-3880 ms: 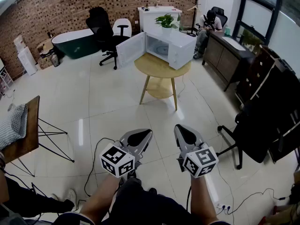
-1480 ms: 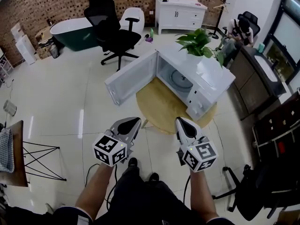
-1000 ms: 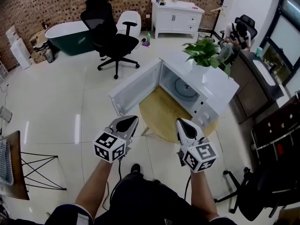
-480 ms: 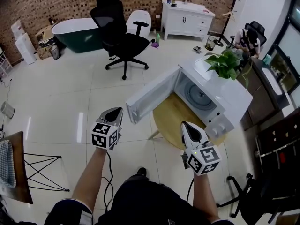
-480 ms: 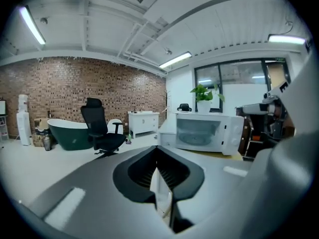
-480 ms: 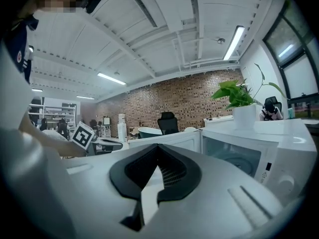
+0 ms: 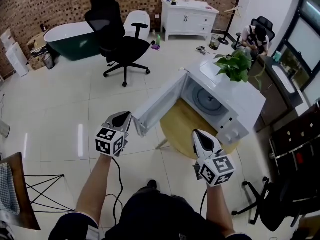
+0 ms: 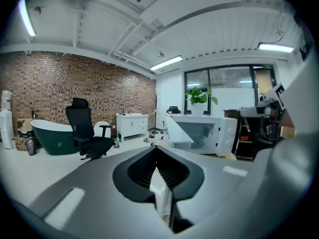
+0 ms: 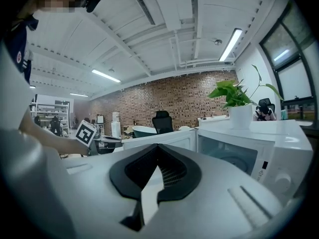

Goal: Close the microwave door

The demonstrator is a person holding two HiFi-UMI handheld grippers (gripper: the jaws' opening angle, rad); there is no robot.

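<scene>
**Microwave door open, both tools empty**

The microwave (image 7: 239, 103) is seen on a round wooden table (image 7: 178, 130), with a potted plant (image 7: 235, 65) on its top. Its door (image 7: 160, 103) is swung wide open to the left, so that the white cavity and the turntable are exposed. The door's free edge is pointed toward the person.

The left tool (image 7: 123, 118) is held near that free edge, slightly to its left. In the left gripper view the door is seen ahead and to the right, apart from the tool. The jaws of this tool are together at their tips, and nothing is held between them.

The right tool (image 7: 199, 137) is held above the near rim of the table, in front of the microwave's control panel. Its jaws are likewise closed on nothing. In the right gripper view the open cavity is seen at the right and the door ahead.

Beyond the table, 1 black office chair (image 7: 118, 40), a dark green bathtub (image 7: 67, 38) and a white cabinet (image 7: 187, 14) are seen before a brick wall. A seated person (image 7: 255, 34) is seen at the far right.
</scene>
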